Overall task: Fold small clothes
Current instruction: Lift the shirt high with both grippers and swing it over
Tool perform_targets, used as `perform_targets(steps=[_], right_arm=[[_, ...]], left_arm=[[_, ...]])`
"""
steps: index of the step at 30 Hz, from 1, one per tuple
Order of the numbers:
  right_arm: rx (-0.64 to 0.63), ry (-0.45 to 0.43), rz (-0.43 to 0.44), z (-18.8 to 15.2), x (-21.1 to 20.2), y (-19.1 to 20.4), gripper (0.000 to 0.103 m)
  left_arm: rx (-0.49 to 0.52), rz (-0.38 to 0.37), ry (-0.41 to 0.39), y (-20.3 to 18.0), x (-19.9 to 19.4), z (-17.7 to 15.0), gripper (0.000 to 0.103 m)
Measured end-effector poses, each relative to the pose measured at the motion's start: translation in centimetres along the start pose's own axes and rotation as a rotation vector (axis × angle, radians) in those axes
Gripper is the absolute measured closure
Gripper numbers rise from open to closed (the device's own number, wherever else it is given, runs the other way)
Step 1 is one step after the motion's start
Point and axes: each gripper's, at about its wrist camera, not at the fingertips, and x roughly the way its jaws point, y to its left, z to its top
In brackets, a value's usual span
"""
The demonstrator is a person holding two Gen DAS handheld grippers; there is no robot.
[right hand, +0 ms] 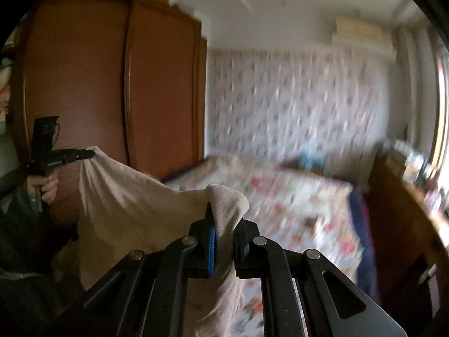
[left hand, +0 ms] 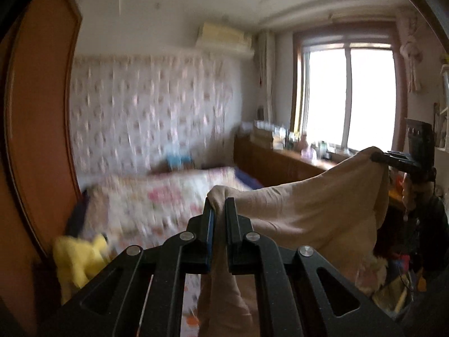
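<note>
A beige garment [left hand: 317, 205] hangs in the air, stretched between both grippers above the bed. My left gripper [left hand: 220, 205] is shut on one corner of it. In the left wrist view the right gripper [left hand: 377, 156] pinches the other corner at the far right. In the right wrist view my right gripper [right hand: 223, 210] is shut on a bunched corner of the garment [right hand: 123, 193], and the left gripper [right hand: 89, 154] holds the far corner at the left. The cloth sags between them.
A bed with a floral cover [left hand: 157, 199] lies below and ahead. A yellow plush toy [left hand: 81, 258] sits at its left edge. A brown wardrobe [right hand: 112, 84] stands left. A cluttered wooden desk [left hand: 283, 154] runs under the window [left hand: 348, 95].
</note>
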Motion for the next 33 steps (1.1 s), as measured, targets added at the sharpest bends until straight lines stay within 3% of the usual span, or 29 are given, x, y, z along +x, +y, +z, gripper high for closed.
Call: perform_targets(steps=[6,10,15,20,25,29,33], right_arm=[[-0.140,-0.144,-0.088,8.7,-6.0,1.4,0.094],[-0.194,-0.208,-0.152,13.0,-8.9,2.1,0.094],[-0.224,-0.264,-0.198,16.6,-12.1,3.0,0.094],[-0.256,-0.276,-0.226,16.8,-13.5,4.5,0.094],[-0.268,-0.252,-0.233,14.2,-11.2,5.3,0.094],[-0.266,-0.231,-0.237,14.3,-9.7,4.3,0.094],[-0.254,-0.186,-0.240,15.0,-7.2,3.5,0.094]], left_arm=[[0.086,0.095,-0.212,-0.3,-5.6,8.4,0.095],[0.120,0.142,-0.308,-0.2,-8.3,11.9,0.095],[0.146,0.181,-0.366,0.2,-9.9,13.9,0.095],[0.167,0.195,-0.397,-0.2,-10.5,13.2,0.095],[0.172,0.193,-0.397,-0.4,-10.8,13.0,0.095],[0.166,0.197,-0.385,-0.7,-10.9,12.9,0.095],[0.161,0.217,-0.339,0.0,-8.0,12.7,0.095]])
